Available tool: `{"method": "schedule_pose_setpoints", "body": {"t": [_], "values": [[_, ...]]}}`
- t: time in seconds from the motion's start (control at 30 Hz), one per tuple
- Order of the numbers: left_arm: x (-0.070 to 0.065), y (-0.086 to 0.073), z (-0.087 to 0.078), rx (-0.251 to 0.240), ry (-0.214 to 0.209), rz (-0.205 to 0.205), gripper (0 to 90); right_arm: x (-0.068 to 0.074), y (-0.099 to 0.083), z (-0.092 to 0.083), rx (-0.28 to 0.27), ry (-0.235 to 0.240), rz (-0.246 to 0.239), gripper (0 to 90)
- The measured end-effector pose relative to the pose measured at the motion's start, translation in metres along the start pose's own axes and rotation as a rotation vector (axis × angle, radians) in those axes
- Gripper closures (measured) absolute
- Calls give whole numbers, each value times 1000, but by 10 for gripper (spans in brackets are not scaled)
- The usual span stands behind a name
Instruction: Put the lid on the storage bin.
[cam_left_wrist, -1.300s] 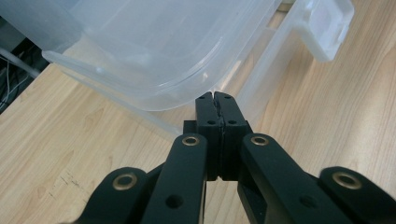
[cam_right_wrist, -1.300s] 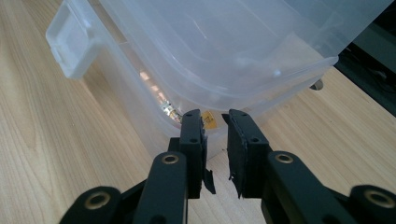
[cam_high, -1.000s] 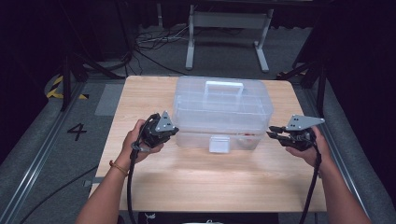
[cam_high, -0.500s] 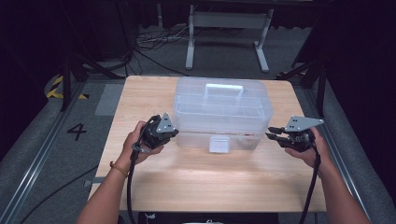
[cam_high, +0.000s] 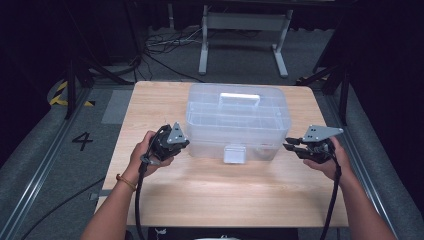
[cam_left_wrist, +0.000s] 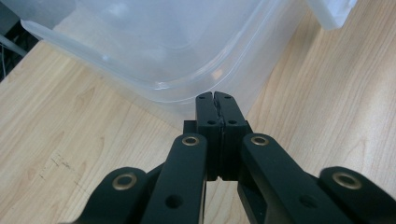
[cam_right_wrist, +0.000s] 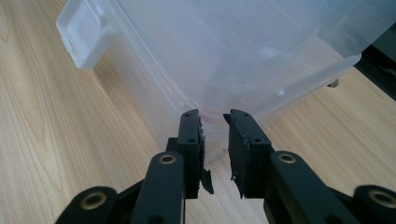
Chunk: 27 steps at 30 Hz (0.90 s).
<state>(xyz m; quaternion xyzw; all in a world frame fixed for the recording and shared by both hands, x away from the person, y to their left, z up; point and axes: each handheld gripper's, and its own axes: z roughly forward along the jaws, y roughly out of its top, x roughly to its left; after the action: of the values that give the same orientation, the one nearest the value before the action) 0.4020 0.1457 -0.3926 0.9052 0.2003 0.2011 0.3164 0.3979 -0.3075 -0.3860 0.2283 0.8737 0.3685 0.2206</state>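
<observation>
The clear, frosted plastic storage box with a lid (cam_high: 237, 122) sits in the middle of my pale wooden worktop (cam_high: 225, 195), its walls smooth and its corners rounded. A moulded handle (cam_high: 240, 98) crosses the top of the box, and a small square translucent latch (cam_high: 234, 154) hangs on the side of the box facing me. At the box's near left corner I hold my left hand-held gripper (cam_left_wrist: 217, 109), its black jaws pressed flat together with nothing between them, tips right at the curved lid rim. At the box's near right corner is my right hand-held gripper (cam_right_wrist: 214, 122), its jaws slightly spread, pinching nothing, tips close against the wall.
</observation>
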Motion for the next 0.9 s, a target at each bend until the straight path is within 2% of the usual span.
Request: {"method": "schedule_pose_setpoints", "body": {"t": [0.43,0.6,0.9], "values": [[0,0,-1,-17,-2,-5,898,2,-1,1,9,-9,-4,715],[-1,1,-2,-12,17,13,894,2,0,2,14,-10,-9,696],[-1,-2,-4,-4,41,2,835,4,0,0,51,-31,-11,587]]}}
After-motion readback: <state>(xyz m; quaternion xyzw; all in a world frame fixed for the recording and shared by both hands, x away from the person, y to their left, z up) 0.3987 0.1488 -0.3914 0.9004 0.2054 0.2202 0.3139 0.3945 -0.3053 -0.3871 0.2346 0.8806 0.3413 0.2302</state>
